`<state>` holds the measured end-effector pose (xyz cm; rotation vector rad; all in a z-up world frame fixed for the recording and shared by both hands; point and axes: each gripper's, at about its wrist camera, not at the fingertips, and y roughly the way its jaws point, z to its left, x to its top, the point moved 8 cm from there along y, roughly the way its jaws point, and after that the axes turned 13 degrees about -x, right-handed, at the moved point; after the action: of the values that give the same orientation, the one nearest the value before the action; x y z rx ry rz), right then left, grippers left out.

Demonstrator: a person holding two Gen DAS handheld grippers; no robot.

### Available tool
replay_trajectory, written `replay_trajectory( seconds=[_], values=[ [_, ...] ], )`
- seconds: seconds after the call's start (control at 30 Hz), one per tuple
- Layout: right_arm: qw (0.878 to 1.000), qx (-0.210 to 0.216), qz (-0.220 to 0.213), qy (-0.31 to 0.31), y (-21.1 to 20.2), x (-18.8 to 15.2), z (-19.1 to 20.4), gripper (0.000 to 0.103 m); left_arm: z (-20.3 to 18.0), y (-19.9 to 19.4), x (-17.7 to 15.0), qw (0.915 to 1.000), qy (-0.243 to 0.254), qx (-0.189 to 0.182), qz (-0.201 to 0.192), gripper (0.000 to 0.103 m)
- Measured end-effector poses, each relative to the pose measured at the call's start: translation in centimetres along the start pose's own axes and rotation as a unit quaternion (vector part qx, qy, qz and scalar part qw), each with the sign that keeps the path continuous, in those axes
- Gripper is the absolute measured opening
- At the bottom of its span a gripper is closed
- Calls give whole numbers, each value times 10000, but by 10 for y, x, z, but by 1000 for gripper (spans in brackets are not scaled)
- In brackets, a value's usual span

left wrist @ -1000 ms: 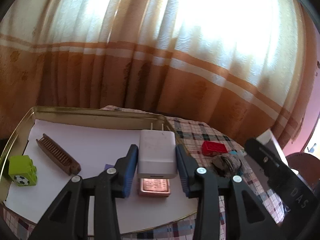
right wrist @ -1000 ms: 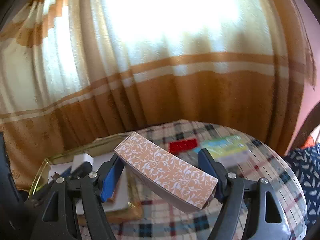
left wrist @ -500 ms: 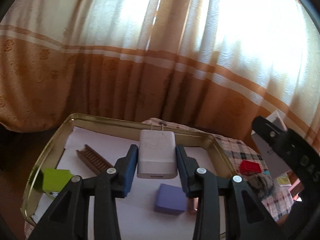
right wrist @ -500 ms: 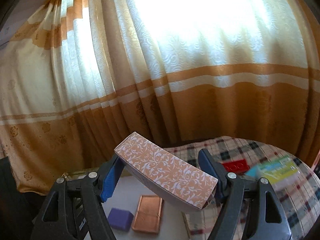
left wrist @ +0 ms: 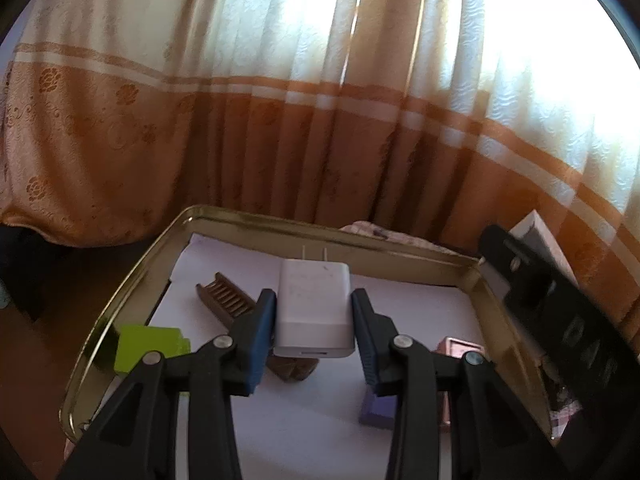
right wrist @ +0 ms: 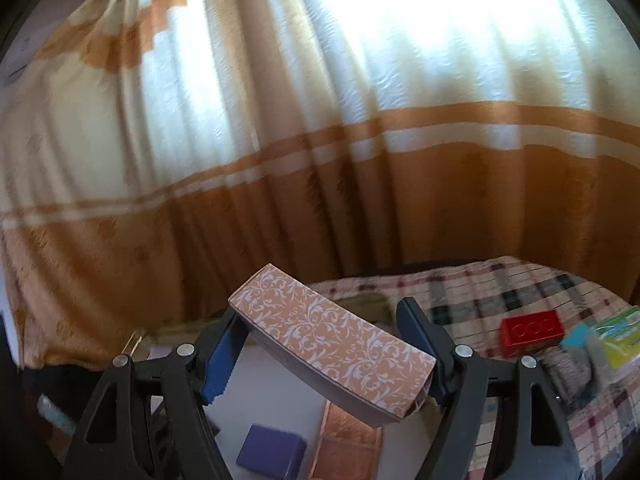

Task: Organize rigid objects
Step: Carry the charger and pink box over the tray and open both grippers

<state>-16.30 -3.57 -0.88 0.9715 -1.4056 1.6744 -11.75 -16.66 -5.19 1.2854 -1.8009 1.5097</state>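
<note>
Swung over tray [left wrist: 132,280], charger [left wrist: 314,312] clamped in left hand-held gripper [left wrist: 314,334].

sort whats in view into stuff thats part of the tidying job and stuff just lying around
Part of the job:
- white charger in left gripper
- patterned box in right gripper
- gold tray
- red brick

Lying about:
- curtain
- checked cloth
</note>
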Motion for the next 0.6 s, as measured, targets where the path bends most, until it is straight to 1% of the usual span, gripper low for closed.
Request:
replay_trajectory(
  seconds=[0.1,0.2,0.3,0.43,0.6],
  values=[
    [9998,69,43,-185,1,-5,5,77,5,1,-2,9999,-65,104,40,38],
    [9995,30,-16,-302,-1,-6,5,77,7,-1,-1,9998,-46,205,14,38],
    [9996,33,85,-270,4,-9,3,77,8,-2,-2,9996,-39,265,27,38],
    [9995,10,112,-297,5,-10,3,77,13,-3,-2,9993,-92,368,29,38],
    [9991,9,185,-370,8,-14,6,77,20,-3,-3,9980,-79,627,66,38]
  ],
)
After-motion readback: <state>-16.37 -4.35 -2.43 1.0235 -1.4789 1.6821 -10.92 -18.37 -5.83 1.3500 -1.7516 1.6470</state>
